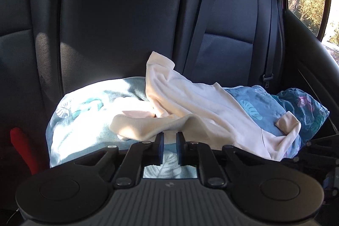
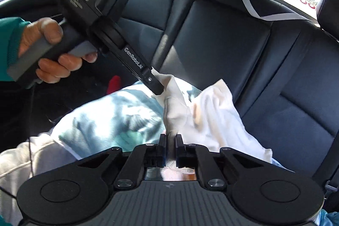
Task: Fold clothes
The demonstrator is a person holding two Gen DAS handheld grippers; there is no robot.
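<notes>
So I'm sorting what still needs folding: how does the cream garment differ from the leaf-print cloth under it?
The cream garment is plain and unpatterned; the leaf-print cloth is blue-teal with pale leaves. The garment lies crumpled on top, one end propped against the car seat; the cloth is spread beneath it across the seat. The right gripper is shut on the garment and the left gripper touches its edge; neither holds the cloth. Both are soft fabric, partly sunlit.

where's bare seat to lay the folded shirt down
Bare black seat cushion lies right of the cream shirt, toward the seat belt buckle. The leaf-print pillow and both grippers crowd the middle.
</notes>
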